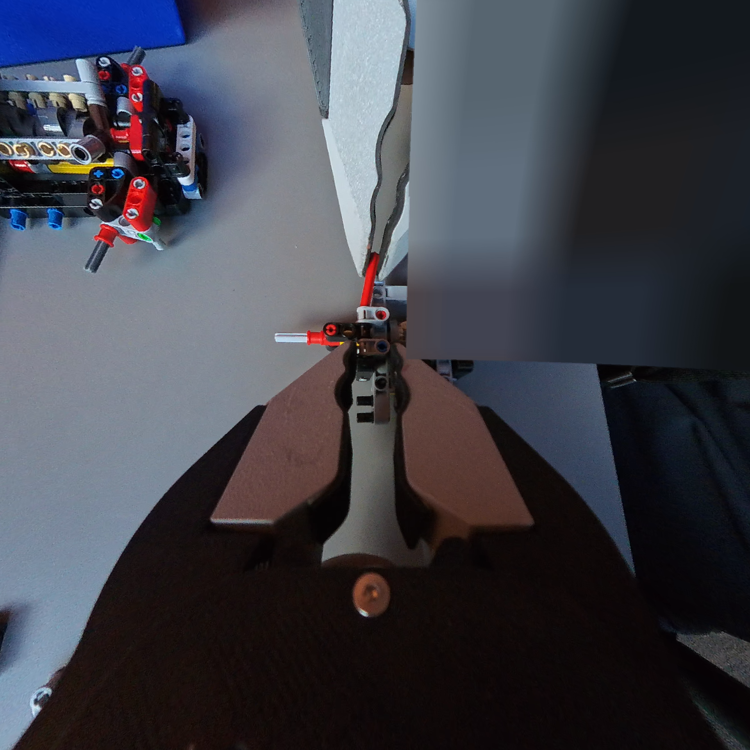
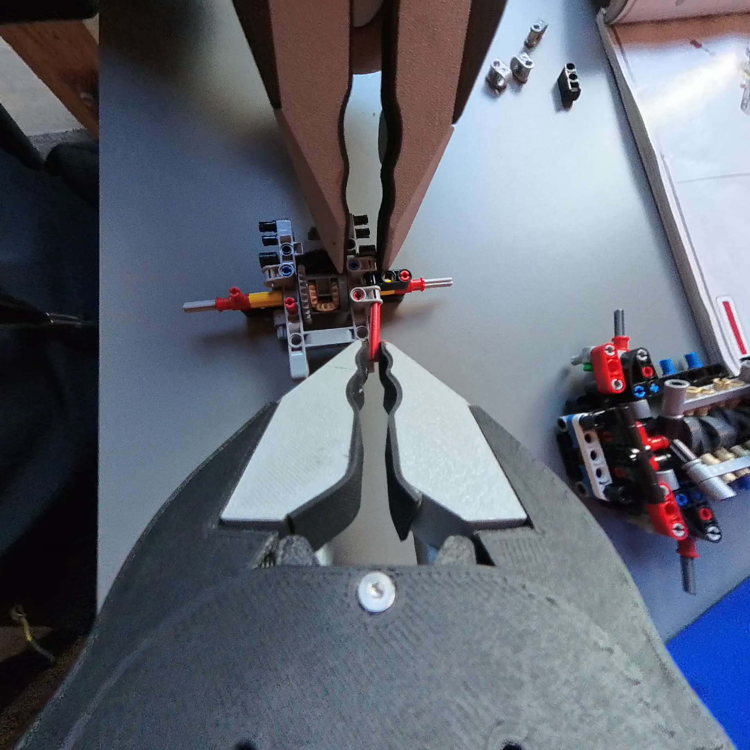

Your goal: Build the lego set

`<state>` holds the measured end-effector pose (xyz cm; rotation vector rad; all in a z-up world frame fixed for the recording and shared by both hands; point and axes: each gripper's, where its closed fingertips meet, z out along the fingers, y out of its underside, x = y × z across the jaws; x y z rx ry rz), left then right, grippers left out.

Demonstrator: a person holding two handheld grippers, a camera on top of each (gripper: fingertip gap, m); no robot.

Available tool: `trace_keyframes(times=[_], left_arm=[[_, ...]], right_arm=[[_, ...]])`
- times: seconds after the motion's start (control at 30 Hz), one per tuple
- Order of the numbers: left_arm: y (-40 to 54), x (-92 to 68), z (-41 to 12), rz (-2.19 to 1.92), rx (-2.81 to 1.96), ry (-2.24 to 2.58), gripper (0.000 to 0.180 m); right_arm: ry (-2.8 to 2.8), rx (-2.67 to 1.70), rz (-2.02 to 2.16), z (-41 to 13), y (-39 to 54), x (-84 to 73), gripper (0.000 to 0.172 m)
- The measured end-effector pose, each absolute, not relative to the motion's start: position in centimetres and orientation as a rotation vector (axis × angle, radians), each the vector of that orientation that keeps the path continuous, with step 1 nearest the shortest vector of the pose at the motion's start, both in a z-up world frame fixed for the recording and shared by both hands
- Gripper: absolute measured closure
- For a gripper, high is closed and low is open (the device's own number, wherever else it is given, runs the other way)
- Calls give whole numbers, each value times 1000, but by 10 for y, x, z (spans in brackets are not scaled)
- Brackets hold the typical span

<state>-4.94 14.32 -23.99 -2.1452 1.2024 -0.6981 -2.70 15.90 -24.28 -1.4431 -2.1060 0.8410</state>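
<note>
We find a small brick-built gear assembly [image 2: 316, 292] lying on the grey table [image 2: 182, 162], at centre frame in the right wrist view. It has a light grey frame, a tan gear in a housing at its middle, and axles projecting to frame left and frame right with red and yellow bushes.

The left gripper [image 2: 362, 259], with brown fingers, enters from the top of the right wrist view. Its jaws stand narrow, and the tips close on the upper part of the assembly, on its dark and grey beams. In the left wrist view the same beams lie between the brown fingers [image 1: 308, 406] at centre frame, and the pads appear to press on both sides.

The right gripper [image 2: 372, 357], with light grey fingers, enters from below. Its tips are pinched on a thin red axle [image 2: 375, 324] at centre frame. The far end of that axle sits in a small light grey connector [image 2: 365, 293] on the assembly.

As to progress, we judge the red axle to be at least started into the connector. How deep it is seated, we cannot tell.

A larger brick-built model [image 2: 649, 438] lies at the right edge of the right wrist view, well apart from both grippers. Three loose small pieces [image 2: 523, 69] lie at upper right, beside a printed booklet [image 2: 690, 121]. A blue sheet [image 2: 714, 657] shows at lower right.
</note>
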Motion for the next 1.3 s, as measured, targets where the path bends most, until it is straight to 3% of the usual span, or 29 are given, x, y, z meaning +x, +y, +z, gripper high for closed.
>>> trace_keyframes(times=[0.43, 1.3], left_arm=[[148, -42, -240, -728, -2065, 1204, 168], [156, -46, -240, -744, -2070, 1094, 170]], right_arm=[[-2215, -1518, 1237, -243, 162, -22, 171], [-2285, -1397, 1164, -244, 168, -35, 171]])
